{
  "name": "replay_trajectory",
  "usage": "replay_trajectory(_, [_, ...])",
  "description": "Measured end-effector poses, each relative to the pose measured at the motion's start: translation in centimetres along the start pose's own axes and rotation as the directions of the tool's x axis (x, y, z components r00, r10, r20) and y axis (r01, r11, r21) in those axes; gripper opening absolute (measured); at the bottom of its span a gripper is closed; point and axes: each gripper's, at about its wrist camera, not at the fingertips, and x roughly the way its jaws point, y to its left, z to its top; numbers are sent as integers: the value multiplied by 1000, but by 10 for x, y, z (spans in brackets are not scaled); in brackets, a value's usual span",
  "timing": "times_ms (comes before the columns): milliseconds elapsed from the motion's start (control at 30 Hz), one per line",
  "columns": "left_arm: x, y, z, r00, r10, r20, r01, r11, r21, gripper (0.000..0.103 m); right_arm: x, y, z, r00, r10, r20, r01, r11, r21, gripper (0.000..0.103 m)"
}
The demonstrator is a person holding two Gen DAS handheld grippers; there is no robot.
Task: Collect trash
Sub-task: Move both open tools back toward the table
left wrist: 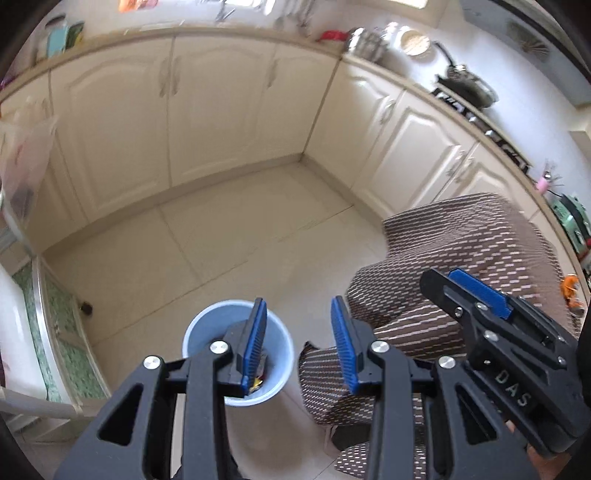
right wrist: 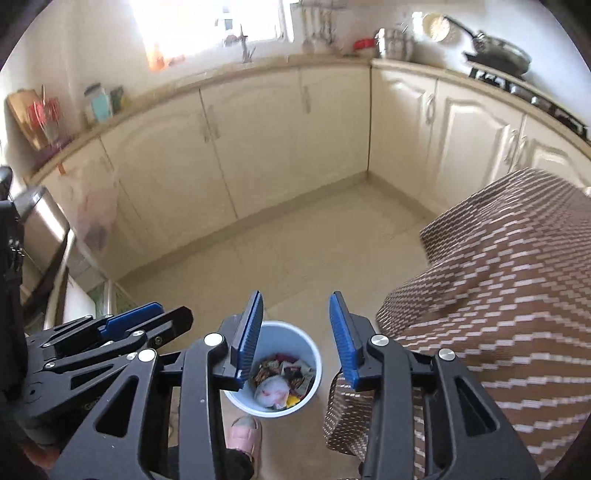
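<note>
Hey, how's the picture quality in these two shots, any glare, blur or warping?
Right wrist view: the bright window is blown out to white glare, and the cream cabinet doors look soft. Left wrist view: the clear plastic bag at the left edge is smeared. Both: fisheye bends the countertop edge into an arc.

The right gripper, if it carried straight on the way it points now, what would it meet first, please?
Probably the round light-blue plastic bin of wrappers on the floor, framed between the open right gripper fingers; depth is unclear, so it may pass over to the beige floor tiles.
</note>
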Motion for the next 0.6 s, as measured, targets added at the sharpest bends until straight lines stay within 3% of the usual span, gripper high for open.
replay_trajectory(133, [-34, -39, 5, 997, -33, 66, 29, 998, 54, 35, -55, -20, 7, 996, -6, 94, 5, 1000, 16, 38])
replay_trajectory(367, [-84, -126, 6, 983, -92, 157, 61, 980, 191, 42, -151, -79, 10, 966, -55, 253, 34, 996, 85, 41])
replay_trajectory(600, [-93, -241, -3, 970, -201, 134, 140, 920, 366, 42, -209, -172, -13, 932, -211, 295, 142, 961, 237, 43])
